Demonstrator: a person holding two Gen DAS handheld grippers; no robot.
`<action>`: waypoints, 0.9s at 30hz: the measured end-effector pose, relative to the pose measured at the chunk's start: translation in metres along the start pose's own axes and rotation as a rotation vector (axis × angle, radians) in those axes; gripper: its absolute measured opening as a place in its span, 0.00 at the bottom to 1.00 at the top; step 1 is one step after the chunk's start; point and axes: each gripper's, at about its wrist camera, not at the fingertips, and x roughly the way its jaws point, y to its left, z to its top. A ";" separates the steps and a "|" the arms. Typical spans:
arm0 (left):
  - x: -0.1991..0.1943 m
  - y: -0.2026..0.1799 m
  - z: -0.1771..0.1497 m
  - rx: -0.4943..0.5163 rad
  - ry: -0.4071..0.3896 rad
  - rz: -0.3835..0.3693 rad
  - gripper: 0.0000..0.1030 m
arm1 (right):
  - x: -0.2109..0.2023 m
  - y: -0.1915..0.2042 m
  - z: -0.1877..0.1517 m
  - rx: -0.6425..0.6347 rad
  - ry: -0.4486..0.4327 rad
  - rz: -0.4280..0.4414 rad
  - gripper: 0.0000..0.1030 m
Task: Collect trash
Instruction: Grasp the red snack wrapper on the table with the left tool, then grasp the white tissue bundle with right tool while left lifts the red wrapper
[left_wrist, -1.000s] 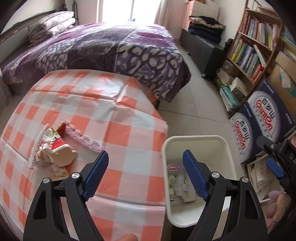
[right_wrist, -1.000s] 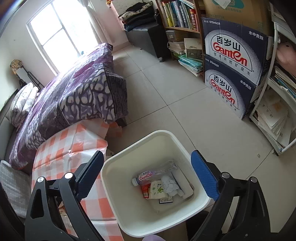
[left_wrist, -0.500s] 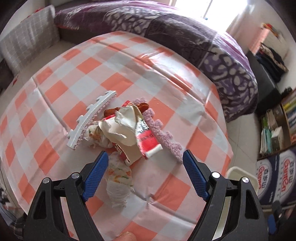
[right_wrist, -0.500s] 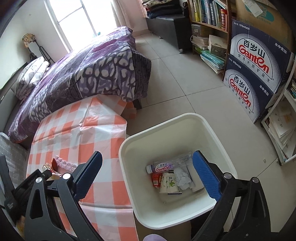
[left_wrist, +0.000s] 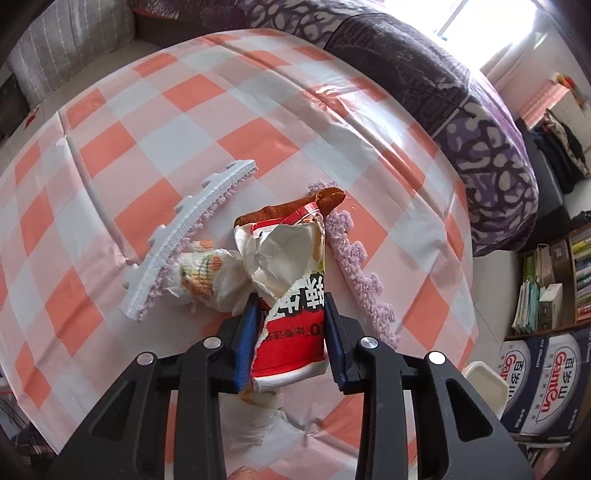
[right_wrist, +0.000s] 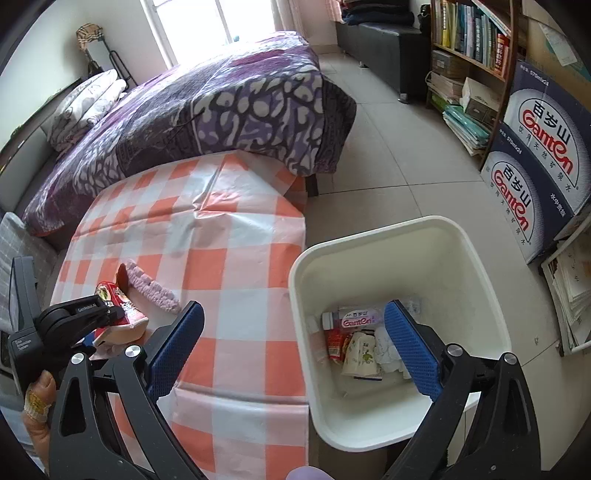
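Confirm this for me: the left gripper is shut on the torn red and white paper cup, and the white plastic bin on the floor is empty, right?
Not quite. The left gripper is shut on the torn red and white paper cup, but the white plastic bin is not empty: the right wrist view shows a bottle and crumpled wrappers in it.

The left claw (left_wrist: 288, 334) is showing matte black arms with triangular cut-outs, silver round screws and blue ribbed pads. The right claw (right_wrist: 291, 350) is wearing the same black frame, silver screws and dimpled blue pads. A bare thumb (right_wrist: 38, 400) is carrying a yellowish patterned bandage.
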 end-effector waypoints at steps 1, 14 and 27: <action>-0.006 0.003 0.001 0.016 -0.008 -0.009 0.31 | 0.002 0.005 -0.001 -0.010 0.009 0.010 0.91; -0.090 0.071 0.013 0.063 -0.169 -0.011 0.31 | 0.038 0.116 -0.046 -0.279 0.140 0.130 0.91; -0.125 0.100 0.021 0.046 -0.266 0.017 0.31 | 0.081 0.184 -0.095 -0.487 0.223 0.120 0.57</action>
